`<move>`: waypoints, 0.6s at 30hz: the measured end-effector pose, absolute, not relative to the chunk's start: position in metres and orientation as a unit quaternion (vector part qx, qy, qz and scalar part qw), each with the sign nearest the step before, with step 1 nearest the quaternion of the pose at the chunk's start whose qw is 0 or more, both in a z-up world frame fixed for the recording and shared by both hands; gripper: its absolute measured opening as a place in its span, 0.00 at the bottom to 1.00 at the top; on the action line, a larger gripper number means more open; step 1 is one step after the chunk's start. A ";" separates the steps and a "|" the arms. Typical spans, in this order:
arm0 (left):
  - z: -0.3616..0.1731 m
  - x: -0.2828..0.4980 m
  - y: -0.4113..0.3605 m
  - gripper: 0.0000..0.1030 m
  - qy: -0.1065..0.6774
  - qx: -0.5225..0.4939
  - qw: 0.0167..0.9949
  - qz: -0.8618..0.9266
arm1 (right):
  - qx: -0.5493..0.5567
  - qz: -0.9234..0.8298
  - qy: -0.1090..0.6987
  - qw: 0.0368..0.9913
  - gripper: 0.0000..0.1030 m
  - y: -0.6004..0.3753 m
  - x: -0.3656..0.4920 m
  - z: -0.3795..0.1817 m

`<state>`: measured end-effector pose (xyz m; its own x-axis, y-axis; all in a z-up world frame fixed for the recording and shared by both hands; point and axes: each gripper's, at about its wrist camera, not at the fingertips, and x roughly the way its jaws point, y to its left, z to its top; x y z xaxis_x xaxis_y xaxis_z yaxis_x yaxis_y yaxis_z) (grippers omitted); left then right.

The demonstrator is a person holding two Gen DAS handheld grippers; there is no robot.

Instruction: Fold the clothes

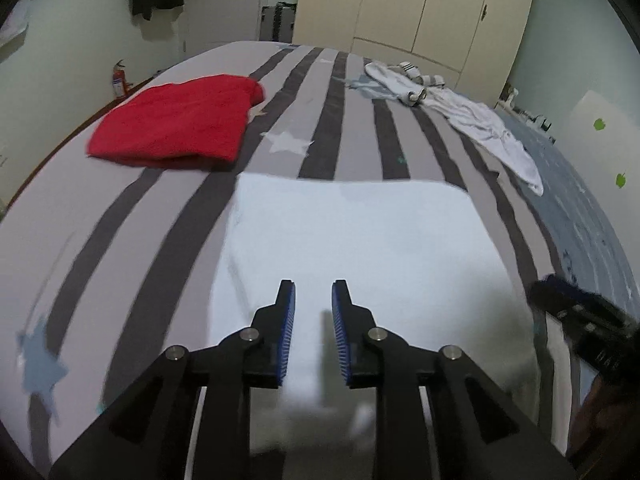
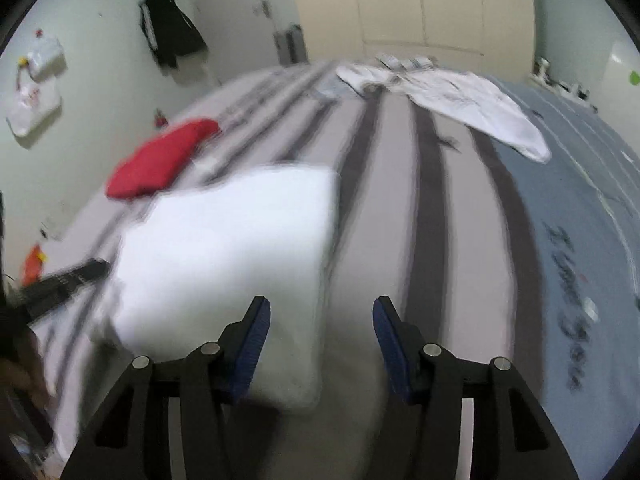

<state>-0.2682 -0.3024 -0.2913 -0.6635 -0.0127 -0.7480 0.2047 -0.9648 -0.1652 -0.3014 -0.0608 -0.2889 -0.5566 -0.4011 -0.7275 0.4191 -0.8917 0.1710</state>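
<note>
Left wrist view: the left gripper [image 1: 313, 292] hangs over a folded white garment [image 1: 360, 248] lying flat near the bed's [image 1: 120, 240] near edge. Its jaws stand slightly apart with nothing between them, blue pads [image 1: 289, 332] clear of the cloth. A folded red garment [image 1: 176, 120] sits toward the bed's far left corner, and a crumpled white garment [image 1: 476, 120] trails along the far right side. The other gripper's black body pokes in at the right edge.

Right wrist view — pretty blurry: the right gripper [image 2: 321, 308] has its jaws spread, holding nothing, hovering over the striped bed cover [image 2: 400, 200] just right of the folded white garment [image 2: 232, 248]. The red garment [image 2: 160, 160] is beyond it, the crumpled white garment [image 2: 460, 104] near the far edge.
</note>
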 end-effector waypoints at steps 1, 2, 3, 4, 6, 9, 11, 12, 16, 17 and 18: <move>-0.298 -0.275 -0.303 0.16 0.114 0.409 0.062 -0.903 | 0.405 -0.882 0.009 0.243 0.41 -0.072 -0.307 -0.290; -0.304 -0.282 -0.304 0.16 0.109 0.412 0.064 -0.902 | 0.402 -0.881 0.009 0.251 0.41 -0.082 -0.311 -0.293; -0.318 -0.285 -0.308 0.16 0.103 0.424 0.077 -0.896 | 0.405 -0.877 0.011 0.258 0.41 -0.092 -0.316 -0.301; -0.332 -0.287 -0.313 0.16 0.097 0.437 0.091 -0.890 | 0.411 -0.872 0.013 0.263 0.40 -0.101 -0.320 -0.310; -0.331 -0.283 -0.322 0.16 0.111 0.434 0.098 -0.889 | 0.428 -0.865 0.026 0.263 0.38 -0.113 -0.323 -0.334; -0.329 -0.275 -0.334 0.16 0.132 0.428 0.107 -0.888 | 0.403 -0.873 0.055 0.267 0.36 -0.117 -0.311 -0.347; -0.316 -0.270 -0.347 0.16 0.150 0.412 0.125 -0.890 | 0.406 -0.871 0.051 0.270 0.35 -0.114 -0.312 -0.345; -0.310 -0.267 -0.354 0.16 0.159 0.403 0.135 -0.891 | 0.411 -0.869 0.052 0.270 0.34 -0.111 -0.315 -0.341; -0.296 -0.269 -0.355 0.16 0.139 0.390 0.127 -0.901 | 0.396 -0.881 0.034 0.256 0.36 -0.098 -0.314 -0.311; -0.298 -0.272 -0.350 0.16 0.126 0.392 0.117 -0.904 | 0.392 -0.883 0.033 0.256 0.36 -0.098 -0.314 -0.306; -0.302 -0.274 -0.347 0.16 0.119 0.398 0.109 -0.903 | 0.388 -0.884 0.037 0.256 0.36 -0.100 -0.314 -0.304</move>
<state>-0.2741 -0.3469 -0.3022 -0.6598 -0.1028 -0.7444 0.2915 -0.9481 -0.1274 -0.3140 -0.0995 -0.3040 -0.5671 -0.4247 -0.7057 0.4822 -0.8658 0.1336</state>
